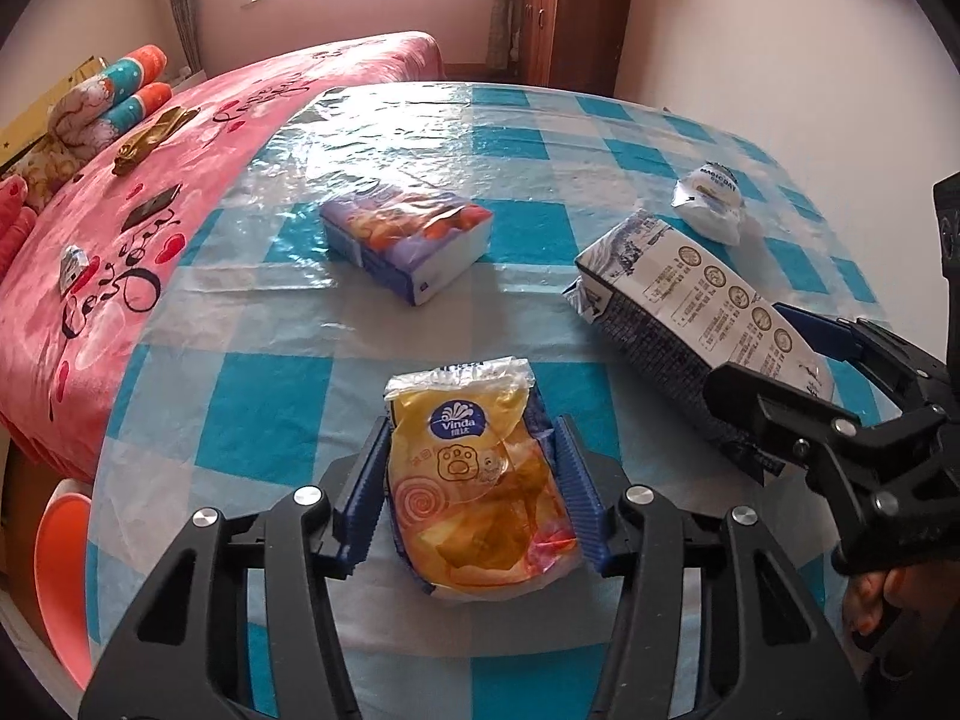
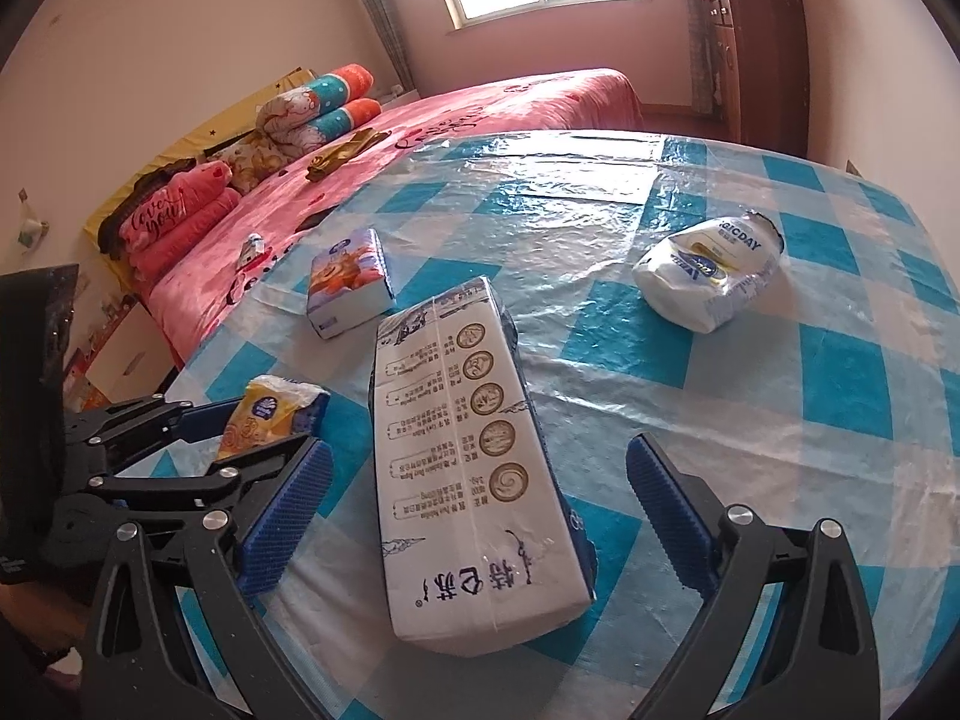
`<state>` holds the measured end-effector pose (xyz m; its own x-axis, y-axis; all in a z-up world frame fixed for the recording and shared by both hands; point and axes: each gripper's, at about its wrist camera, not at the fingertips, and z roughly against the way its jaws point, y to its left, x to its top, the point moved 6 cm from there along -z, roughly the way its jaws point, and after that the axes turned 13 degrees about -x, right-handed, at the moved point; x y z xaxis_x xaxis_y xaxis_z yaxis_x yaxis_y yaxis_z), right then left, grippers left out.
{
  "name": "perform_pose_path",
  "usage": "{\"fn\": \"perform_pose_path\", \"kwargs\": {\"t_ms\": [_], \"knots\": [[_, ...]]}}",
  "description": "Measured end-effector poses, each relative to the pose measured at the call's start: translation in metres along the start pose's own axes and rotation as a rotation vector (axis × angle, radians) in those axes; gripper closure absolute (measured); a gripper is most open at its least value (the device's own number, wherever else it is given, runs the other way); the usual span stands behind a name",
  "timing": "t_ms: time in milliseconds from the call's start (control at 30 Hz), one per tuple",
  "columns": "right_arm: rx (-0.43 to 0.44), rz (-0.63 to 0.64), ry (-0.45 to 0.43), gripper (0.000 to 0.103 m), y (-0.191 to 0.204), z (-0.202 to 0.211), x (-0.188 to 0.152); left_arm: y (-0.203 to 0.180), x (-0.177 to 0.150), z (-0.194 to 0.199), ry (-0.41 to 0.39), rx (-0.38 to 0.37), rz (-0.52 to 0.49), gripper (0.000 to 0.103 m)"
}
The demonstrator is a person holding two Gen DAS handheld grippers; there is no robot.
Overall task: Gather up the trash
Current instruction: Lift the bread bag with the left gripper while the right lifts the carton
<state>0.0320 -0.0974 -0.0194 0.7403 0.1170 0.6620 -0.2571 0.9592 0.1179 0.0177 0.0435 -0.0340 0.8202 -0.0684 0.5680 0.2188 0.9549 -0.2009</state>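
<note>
- As seen from the left wrist view, the yellow tissue packet (image 1: 480, 480) is found lying flat on the table (image 1: 270, 420) directly between the blue pads of the left gripper (image 1: 474, 492), its long axis running along the fingers, away from the camera.
- Both pads are seen at the packet's long sides, touching or very nearly so; a firm squeeze cannot be confirmed, and the packet is not lifted.
- The left gripper is judged the one placed for this packet; a slight further closing would be needed before any lift.
- The white long packet (image 2: 474, 468) is observed between the widely parted fingers of the right gripper (image 2: 480, 510), with clear gaps on both sides; its long axis runs away from the camera, roughly in line with the fingers. Nothing is held by this gripper.
- Farther off, a purple tissue pack (image 1: 408, 240) is noted toward the far left of the table, and a crumpled white wrapper (image 2: 708, 276) toward the far right, both well apart from either gripper.
- No bin, bag or other container for the trash is visible in either view; where the items are to go cannot be told.
- A pink bed (image 1: 90, 300) is recorded beside the table on the left, with a few small things on it.
</note>
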Motion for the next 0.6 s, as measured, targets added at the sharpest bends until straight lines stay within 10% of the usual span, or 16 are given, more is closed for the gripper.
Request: {"fn": "perform_pose_path", "kwargs": {"t_ms": [300,600], "knots": [[-0.06,0.041,0.004,0.007,0.007,-0.004,0.0,0.012,-0.006,0.02,-0.035,-0.029,0.013,0.049],[-0.11,0.085,0.023,0.028,0.012,-0.01,-0.003,0.031,-0.016,0.034,-0.052,-0.042,0.035,0.049]]}}
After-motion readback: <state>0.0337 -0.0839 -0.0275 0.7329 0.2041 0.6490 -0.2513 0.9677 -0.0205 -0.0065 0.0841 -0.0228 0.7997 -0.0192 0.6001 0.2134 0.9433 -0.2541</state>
